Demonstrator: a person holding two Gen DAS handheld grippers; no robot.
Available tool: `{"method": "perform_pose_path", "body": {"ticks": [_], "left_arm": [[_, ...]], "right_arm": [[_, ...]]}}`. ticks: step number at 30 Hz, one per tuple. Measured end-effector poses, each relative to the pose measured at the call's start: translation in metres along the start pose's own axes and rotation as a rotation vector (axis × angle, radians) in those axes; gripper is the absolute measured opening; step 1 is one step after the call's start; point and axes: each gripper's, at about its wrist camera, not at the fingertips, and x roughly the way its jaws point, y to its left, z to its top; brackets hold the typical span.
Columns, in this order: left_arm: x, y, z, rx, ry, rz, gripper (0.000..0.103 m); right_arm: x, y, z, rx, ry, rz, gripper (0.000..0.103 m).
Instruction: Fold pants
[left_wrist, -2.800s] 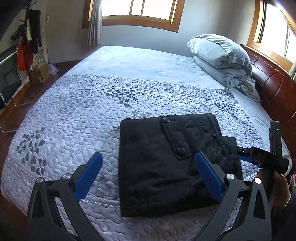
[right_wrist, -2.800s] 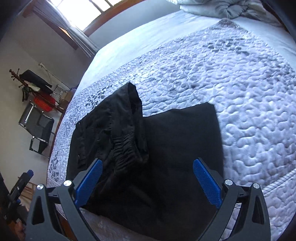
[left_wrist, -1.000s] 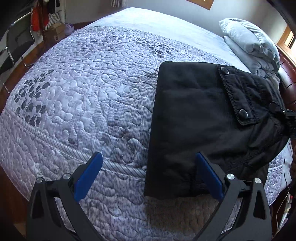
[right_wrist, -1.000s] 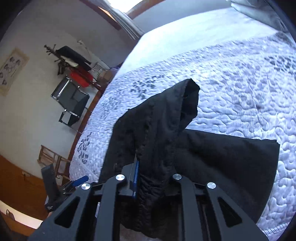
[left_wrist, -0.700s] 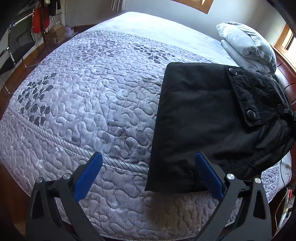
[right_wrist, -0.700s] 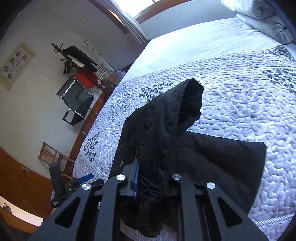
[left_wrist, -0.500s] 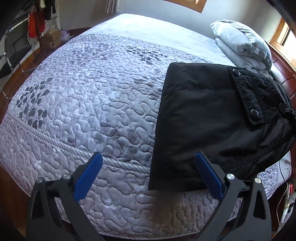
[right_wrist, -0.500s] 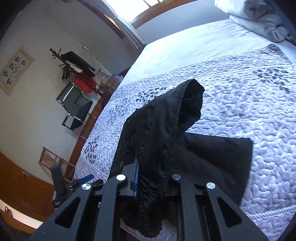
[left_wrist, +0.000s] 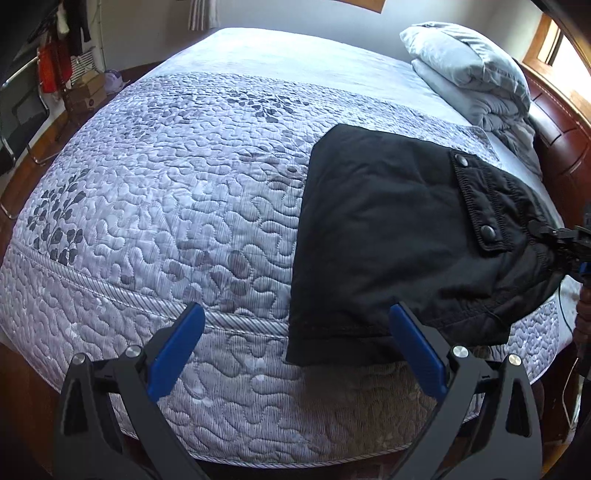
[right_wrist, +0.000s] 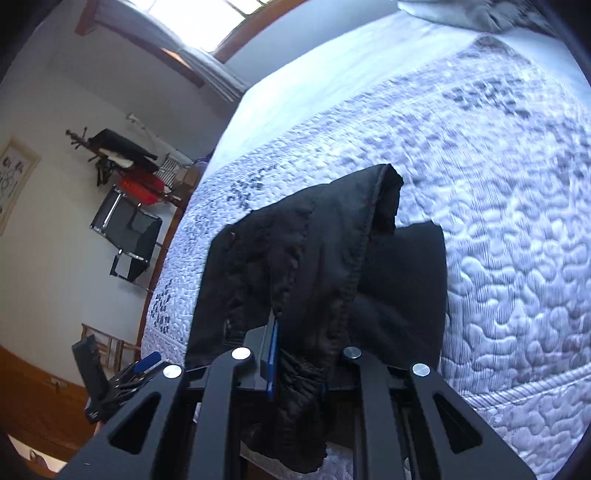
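Observation:
Black folded pants (left_wrist: 391, 229) lie on the quilted grey bedspread (left_wrist: 177, 192) near the bed's front edge, a snap pocket flap facing up. My left gripper (left_wrist: 295, 350) is open and empty, just before the pants' front left corner. My right gripper (right_wrist: 299, 354) is shut on the pants' bunched waistband (right_wrist: 314, 266) and lifts that edge off the bed. It shows at the right edge of the left wrist view (left_wrist: 569, 240), clamped on the fabric.
Folded grey bedding (left_wrist: 472, 74) is stacked at the head of the bed by the wooden headboard (left_wrist: 565, 147). A black chair (right_wrist: 129, 236) and a coat rack (right_wrist: 110, 151) stand on the floor left of the bed.
My right gripper closed on the waistband and has raised and pulled it; the pants slid toward the bed's front edge. My left gripper stayed open and drew back a little.

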Motion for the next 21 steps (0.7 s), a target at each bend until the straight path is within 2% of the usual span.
{"method": "perform_pose_path", "body": {"ticks": [5,11,17,19,21], "left_arm": [[0.002,-0.004,-0.002,0.015,0.013,0.009,0.1],[0.005,-0.009,-0.003,0.035,0.028,0.015,0.1],[0.005,-0.012,-0.005,0.05,0.03,0.016,0.1],[0.006,-0.012,-0.005,0.05,0.033,0.019,0.1],[0.007,-0.012,-0.006,0.045,0.037,0.017,0.1]], "right_arm": [[0.021,-0.025,-0.005,0.057,0.023,-0.011,0.017],[0.038,-0.046,-0.012,0.093,0.037,-0.002,0.025],[0.031,-0.045,-0.018,0.074,0.048,-0.007,0.04],[0.023,-0.045,-0.021,0.076,0.047,-0.012,0.053],[0.013,-0.046,-0.027,0.076,0.043,-0.029,0.06]]}}
